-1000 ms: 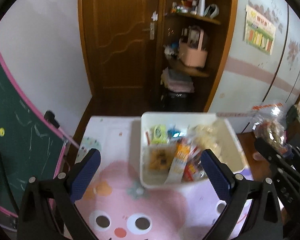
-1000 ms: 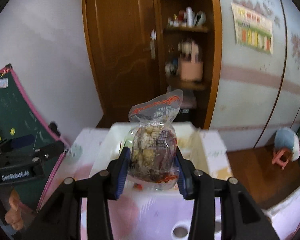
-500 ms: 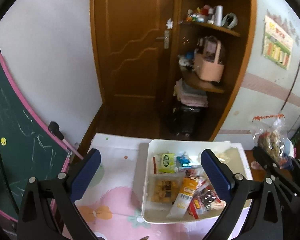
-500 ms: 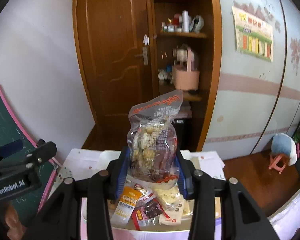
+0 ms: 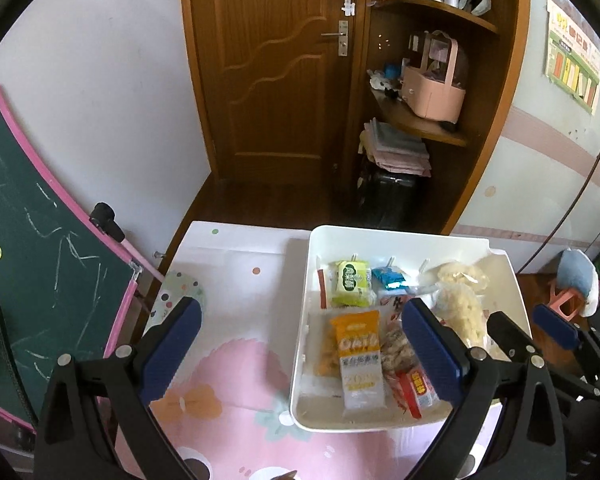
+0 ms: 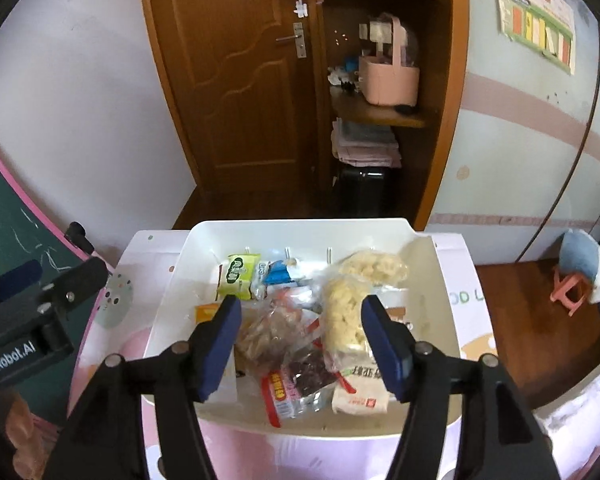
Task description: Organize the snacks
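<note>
- Low table w/ pink cartoon-print plastic cover (image 5: 236, 364): no loose snack packs seen on the bare cover in either view, so by the look of it most of the gathering is done. Near edge & far right of table not fully in view, can't rule out strays there.
- White rectangular plastic bin (image 5: 400, 236) sits on the table's right part, well filled; all visible snacks are inside it.
- Right gripper (image 6: 300, 344), black frame w/ blue pads: above the bin's near half, jaws opening, nothing pinched; pads stand clear of the packs below.
- Left gripper (image 5: 300, 344): wide open, holding nothing, hanging over the bin's left wall & the cover beside it. Idle, I'd say.
- Clear bag of mixed brown nuts w/ red-printed edge (image 6: 288, 344): lying in the bin right under the right gripper, on top of other packs. Looks just dropped in, but tilted, not tidy.
- Two clear bags of pale puffed bits (image 6: 352, 300): right side of bin, one behind the other.
- Orange oat-bar pack w/ white lower half (image 5: 360, 360): flat at bin's left-front.
- Small yellow-green pack (image 5: 350, 284) & blue pack (image 5: 388, 280): back row, side by side.
- Left to do, my guess: sorting/straightening the heap, if wanted; packs overlap in the middle.
</note>
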### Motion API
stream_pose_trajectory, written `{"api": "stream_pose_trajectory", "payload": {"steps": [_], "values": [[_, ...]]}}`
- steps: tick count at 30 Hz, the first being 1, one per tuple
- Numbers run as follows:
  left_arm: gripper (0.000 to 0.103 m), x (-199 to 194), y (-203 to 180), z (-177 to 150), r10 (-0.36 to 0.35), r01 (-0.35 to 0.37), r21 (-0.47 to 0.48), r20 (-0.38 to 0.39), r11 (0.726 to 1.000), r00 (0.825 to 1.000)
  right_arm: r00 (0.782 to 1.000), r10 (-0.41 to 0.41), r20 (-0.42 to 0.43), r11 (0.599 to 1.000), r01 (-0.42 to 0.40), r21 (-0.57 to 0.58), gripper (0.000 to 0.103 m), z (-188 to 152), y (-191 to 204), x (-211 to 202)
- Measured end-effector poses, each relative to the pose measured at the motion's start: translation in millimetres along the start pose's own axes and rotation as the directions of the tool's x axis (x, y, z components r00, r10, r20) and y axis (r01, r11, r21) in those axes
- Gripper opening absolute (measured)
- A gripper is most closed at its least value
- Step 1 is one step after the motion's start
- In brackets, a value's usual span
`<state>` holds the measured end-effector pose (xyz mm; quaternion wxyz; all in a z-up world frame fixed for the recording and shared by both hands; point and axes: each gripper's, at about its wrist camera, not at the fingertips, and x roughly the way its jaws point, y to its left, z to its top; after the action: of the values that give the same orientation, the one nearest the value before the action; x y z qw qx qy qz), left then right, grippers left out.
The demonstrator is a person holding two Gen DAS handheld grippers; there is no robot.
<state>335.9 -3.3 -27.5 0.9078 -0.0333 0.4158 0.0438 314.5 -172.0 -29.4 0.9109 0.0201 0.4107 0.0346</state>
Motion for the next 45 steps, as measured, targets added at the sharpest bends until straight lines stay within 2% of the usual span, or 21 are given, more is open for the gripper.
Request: {"api": "stream_pose_trajectory", "payload": {"steps": [10,14,19,25,31,38,45], "values": [[0.103,-53,1,-29,-0.040,0.040,0.031,-0.006,0.999,0.999,1.000,0.015,0.012,0.999,-0.015,0.030,0.065,-26,1,-52],[0.103,-85,1,-54,-0.045,0.044,0.076,0.008,0.996,0.999,1.000,0.018,0.017,0.999,-0.019,0.028,0.065,-47,4,-82],[0.103,-120,11,-87,-0.087,0.086,0.073,0.004,0.994,0.996,0.999,0.003,0.040,1.000,-0.003,0.004,0.066,-80,10,-127],[0.103,-163,22,-130,-0.076,0.075,0.080,0.016,0.994,0.997,0.997,0.021,0.075,1.000,-0.021,-0.005,0.071,-118,13,-172],[0.103,-202,29,-169,-0.079,0.075,0.115,0.034,0.991,0.996,0.997,0.019,0.077,1.000,-0.018,-0.013,0.072,-158,10,-208],[0.103,-238,25,-205,-0.082,0.073,0.167,0.051,0.983,0.995,0.996,0.020,0.083,0.999,-0.023,0.031,0.072,-187,-2,-237],[0.103,-255,22,-228,-0.088,0.078,0.170,0.052,0.982,0.995,0.994,0.037,0.101,0.996,-0.044,0.072,0.072,-204,-7,-259]]}}
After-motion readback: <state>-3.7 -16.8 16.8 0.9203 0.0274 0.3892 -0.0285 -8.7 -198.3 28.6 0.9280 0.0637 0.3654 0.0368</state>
